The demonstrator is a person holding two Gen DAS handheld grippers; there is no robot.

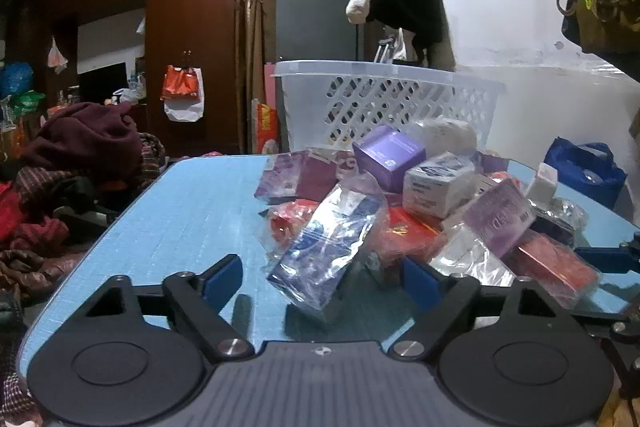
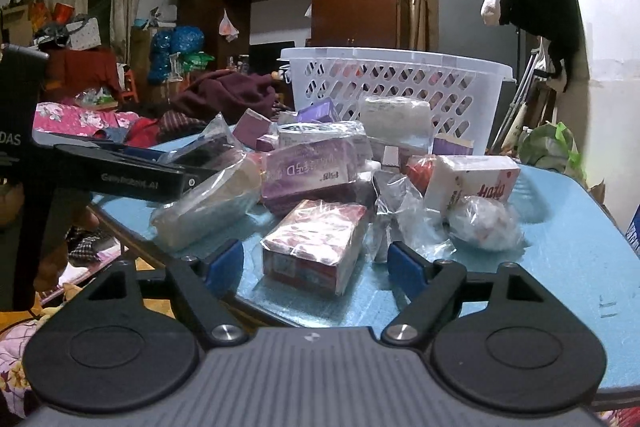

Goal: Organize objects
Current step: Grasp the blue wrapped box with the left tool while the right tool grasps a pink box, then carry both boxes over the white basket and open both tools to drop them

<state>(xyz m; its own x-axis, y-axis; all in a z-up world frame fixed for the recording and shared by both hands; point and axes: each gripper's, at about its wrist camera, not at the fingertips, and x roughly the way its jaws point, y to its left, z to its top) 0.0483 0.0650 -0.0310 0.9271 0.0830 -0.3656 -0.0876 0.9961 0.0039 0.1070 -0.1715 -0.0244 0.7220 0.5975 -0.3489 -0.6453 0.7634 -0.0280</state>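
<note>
Glossy plastic wrap on boxes; white plastic basket.

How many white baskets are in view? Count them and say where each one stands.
1. The basket stands behind the pile of packets, at the far end of the table. Its base is hidden by the pile, which could hide a smaller one.

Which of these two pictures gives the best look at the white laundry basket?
The right wrist view. There the white basket shows its whole rim and most of its latticed front wall above the pile of packets. In the left wrist view the basket is washed out against the pale wall, its lower part hidden by boxes.
</note>
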